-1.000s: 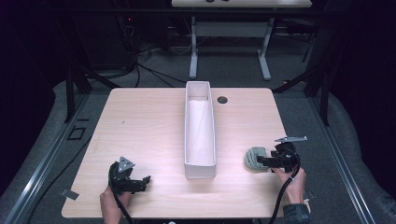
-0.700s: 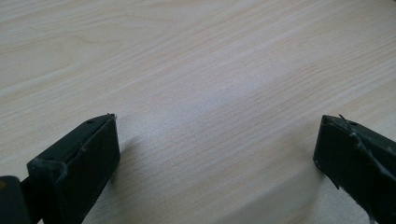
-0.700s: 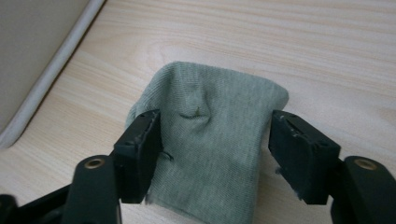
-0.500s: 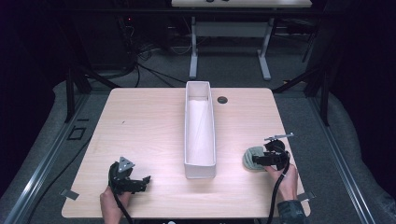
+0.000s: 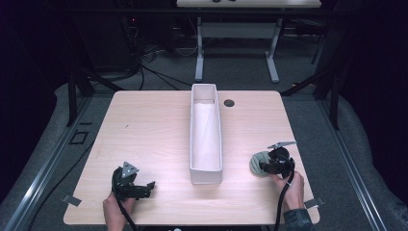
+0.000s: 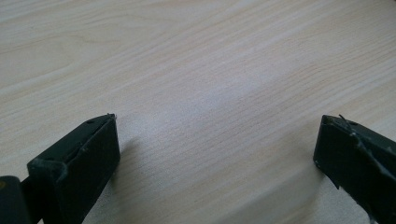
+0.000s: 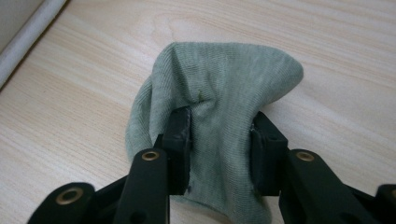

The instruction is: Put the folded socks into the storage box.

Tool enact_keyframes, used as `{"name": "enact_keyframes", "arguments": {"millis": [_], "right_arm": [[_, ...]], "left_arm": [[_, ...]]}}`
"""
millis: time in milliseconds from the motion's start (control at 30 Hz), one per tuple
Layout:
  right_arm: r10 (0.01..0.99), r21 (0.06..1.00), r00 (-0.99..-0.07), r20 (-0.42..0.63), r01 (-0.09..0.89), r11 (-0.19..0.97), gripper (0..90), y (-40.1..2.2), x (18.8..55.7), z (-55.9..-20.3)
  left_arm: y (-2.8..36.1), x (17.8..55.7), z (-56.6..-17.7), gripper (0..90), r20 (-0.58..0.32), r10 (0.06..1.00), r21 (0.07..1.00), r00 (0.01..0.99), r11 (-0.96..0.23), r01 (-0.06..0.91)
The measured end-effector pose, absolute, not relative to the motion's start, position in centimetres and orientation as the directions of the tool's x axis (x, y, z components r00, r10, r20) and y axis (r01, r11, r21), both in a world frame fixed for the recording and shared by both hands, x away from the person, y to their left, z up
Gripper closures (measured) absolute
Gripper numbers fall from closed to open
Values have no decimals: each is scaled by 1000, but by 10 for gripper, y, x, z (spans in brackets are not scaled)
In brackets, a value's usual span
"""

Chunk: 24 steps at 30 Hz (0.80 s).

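left gripper (image 5: 144, 185) resting at 7 o'clock on the table (image 5: 154, 130), jaws standing wide apart, nothing between | right gripper (image 7: 219, 135) at 4 o'clock, jaws just closing, pinching the green sock (image 7: 224, 88) | white tray (image 5: 206, 166) lying lengthwise at centre | no writing readable | dark room, cables lying beyond

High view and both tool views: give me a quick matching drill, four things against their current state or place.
Things:
1. left tool
2. right tool
3. green sock
4. white bin

States or places:
A. long, standing mid-table
B. bunched, pinched between two pads
C. open above bare wood
D. shut on cloth

Pairs: 1-C, 2-D, 3-B, 4-A
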State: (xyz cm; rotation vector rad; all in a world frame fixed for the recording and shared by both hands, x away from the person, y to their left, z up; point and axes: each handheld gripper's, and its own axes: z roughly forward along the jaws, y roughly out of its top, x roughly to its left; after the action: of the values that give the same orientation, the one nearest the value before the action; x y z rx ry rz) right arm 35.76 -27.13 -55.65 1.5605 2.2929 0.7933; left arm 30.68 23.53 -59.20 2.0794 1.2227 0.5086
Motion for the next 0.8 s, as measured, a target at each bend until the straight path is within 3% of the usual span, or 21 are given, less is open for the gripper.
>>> {"name": "enact_keyframes", "arguments": {"millis": [467, 800], "right_arm": [[916, 573, -401, -27, 744, 343, 711, -259, 351, -556], [917, 591, -398, -29, 733, 337, 750, -257, 348, -557]], "left_arm": [[235, 307, -592, 2, -1, 874, 710, 486, -342, 616], [235, 307, -592, 2, -1, 874, 711, 487, -342, 615]]}}
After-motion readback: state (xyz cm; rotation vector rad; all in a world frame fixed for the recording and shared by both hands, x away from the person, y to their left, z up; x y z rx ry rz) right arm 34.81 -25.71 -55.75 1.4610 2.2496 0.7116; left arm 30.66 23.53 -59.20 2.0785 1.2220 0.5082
